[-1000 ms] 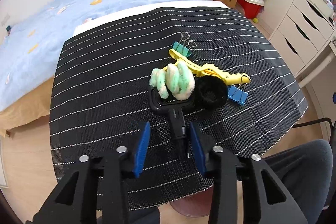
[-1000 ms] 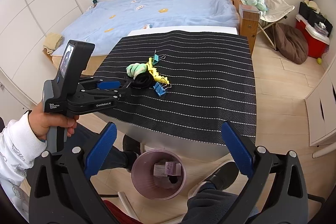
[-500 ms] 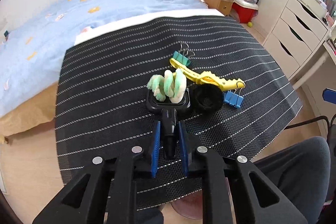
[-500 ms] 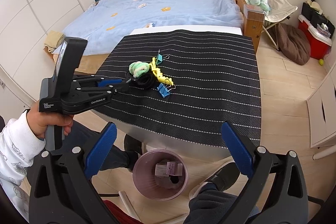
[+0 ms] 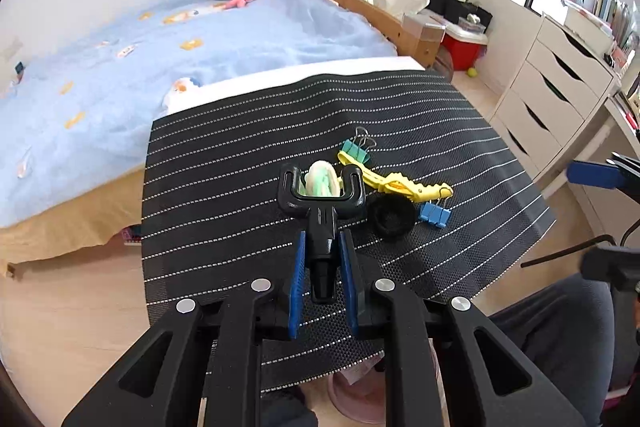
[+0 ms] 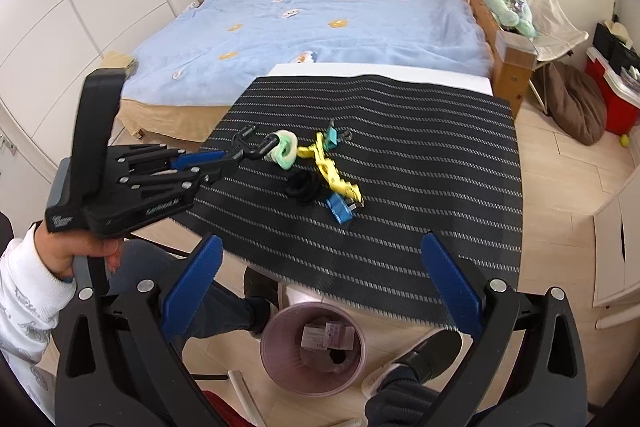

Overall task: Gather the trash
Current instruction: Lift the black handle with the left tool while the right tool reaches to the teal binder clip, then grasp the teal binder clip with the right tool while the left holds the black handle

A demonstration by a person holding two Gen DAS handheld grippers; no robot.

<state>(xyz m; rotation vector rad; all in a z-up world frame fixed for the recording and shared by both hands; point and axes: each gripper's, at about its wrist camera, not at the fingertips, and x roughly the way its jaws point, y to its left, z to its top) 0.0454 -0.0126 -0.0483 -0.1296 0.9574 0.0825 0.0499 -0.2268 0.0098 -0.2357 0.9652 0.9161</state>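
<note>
Your left tongs point(image 5: 322, 275) are clenched on the stem of a black Y-shaped holder point(image 5: 322, 197), blue pads tight on both sides. The holder is lifted off the striped mat point(image 5: 224, 187) on the worktop, forked end pointing away from you; in the right wrist view it hangs clear above the mat point(image 6: 420, 163) at the left tongs' tip point(image 6: 228, 159).

Behind the fork sits the green-white fuzzy coil point(image 5: 320, 181), on the mat. Right of it: yellow clip point(image 5: 396, 183), green binder clip point(image 5: 356, 149) at its far end, blue binder clip point(image 5: 435, 213) at its near end, black round scrunchie point(image 5: 392, 217) just beside the blue clip. All in one tight cluster mid-mat.

Your right tongs point(image 6: 320, 287) are released, pads wide apart, nothing between them, held over the near edge of the worktop. Below them on the floor stands the pink bin point(image 6: 314, 347), with a small box and some dark bits inside.

Your left hand point(image 6: 76, 251), white sleeve, grips the handle low left in the right wrist view. Bed with blue cover point(image 6: 320, 31) behind the worktop.
</note>
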